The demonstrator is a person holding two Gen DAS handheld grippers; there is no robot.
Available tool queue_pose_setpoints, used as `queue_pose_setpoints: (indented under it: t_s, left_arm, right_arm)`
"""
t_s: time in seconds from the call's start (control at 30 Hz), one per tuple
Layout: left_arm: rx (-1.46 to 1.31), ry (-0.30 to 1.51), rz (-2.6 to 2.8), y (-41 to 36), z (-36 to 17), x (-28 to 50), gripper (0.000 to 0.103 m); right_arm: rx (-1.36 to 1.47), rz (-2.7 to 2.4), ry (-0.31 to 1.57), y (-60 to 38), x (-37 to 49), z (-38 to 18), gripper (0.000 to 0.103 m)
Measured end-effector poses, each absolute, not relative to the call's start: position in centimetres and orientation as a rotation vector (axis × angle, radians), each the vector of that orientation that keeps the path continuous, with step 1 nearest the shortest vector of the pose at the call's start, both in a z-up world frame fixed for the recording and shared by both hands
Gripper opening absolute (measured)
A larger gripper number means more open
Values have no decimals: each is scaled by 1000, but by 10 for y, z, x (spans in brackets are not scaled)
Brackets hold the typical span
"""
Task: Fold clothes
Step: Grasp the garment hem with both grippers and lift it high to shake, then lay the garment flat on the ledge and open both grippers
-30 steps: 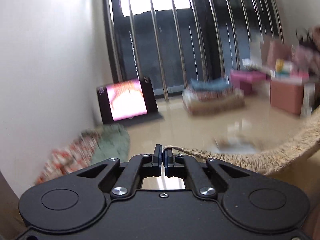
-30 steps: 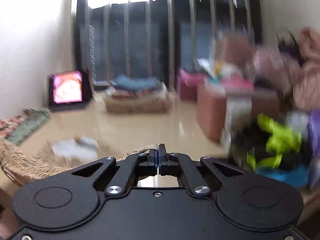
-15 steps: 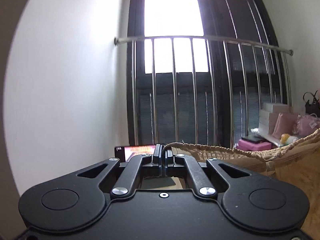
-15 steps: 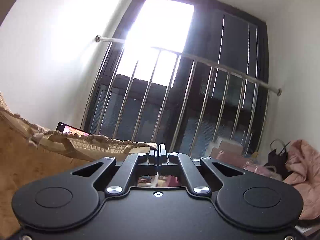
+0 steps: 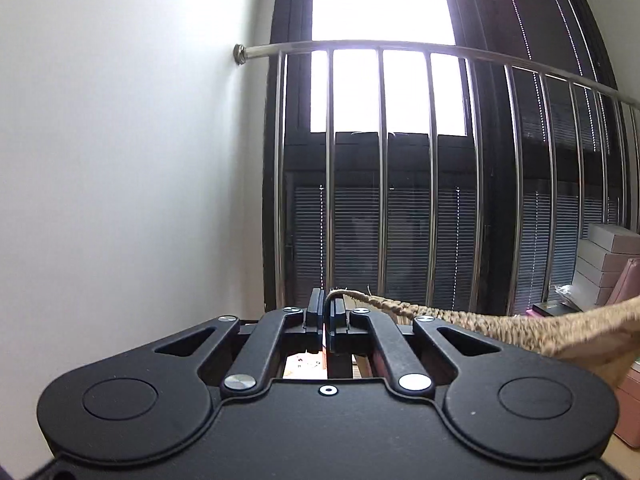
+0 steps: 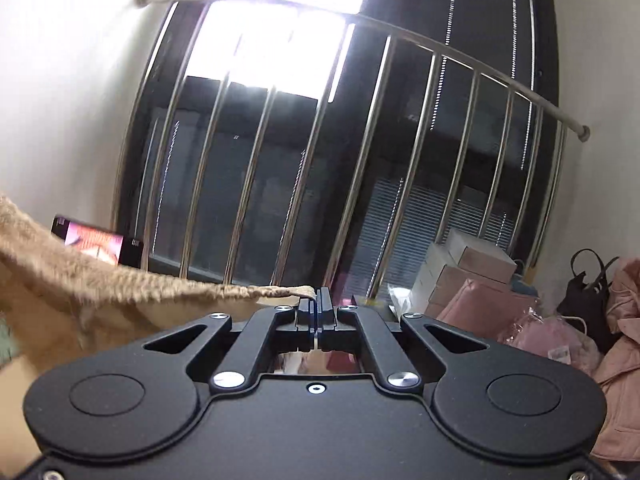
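Note:
A tan fuzzy garment (image 5: 520,326) hangs stretched in the air between my two grippers. My left gripper (image 5: 329,310) is shut on one corner of its gathered edge, and the cloth runs off to the right in the left wrist view. In the right wrist view the same tan garment (image 6: 120,292) sags away to the left, with my right gripper (image 6: 319,306) shut on its other corner. Both grippers point roughly level toward the window. The lower part of the garment is hidden below the gripper bodies.
A dark window with a steel railing (image 5: 380,184) fills the wall ahead. A lit screen (image 6: 96,242) stands on the floor at left. Stacked boxes (image 6: 468,272), pink bags (image 6: 480,308), a black handbag (image 6: 588,292) and a pink coat (image 6: 624,360) crowd the right side.
Both grippers have risen with the garment's edge held taut between them. The floor, the clothes pile and the basket have dropped out of view; the window and railing now fill the frames.

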State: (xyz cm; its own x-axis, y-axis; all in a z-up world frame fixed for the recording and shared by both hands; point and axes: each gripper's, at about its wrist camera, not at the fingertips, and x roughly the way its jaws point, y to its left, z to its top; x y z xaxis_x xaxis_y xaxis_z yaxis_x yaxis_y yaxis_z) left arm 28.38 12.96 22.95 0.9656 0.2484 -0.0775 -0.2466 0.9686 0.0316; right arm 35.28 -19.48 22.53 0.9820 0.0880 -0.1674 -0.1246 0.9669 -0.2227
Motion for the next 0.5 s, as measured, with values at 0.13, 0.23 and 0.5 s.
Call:
queue_pose_setpoints:
  t_s: [0.13, 0.23, 0.5]
  left_arm:
    - [123, 150, 245, 115, 200, 271, 3]
    - [173, 271, 220, 108, 158, 263, 3]
    - [229, 683, 146, 98, -15, 229, 3]
  right_arm:
    - [-232, 119, 204, -200, 352, 210, 0]
    - [-228, 142, 292, -207, 351, 177, 0]
    - [-163, 206, 682, -230, 321, 10, 0]
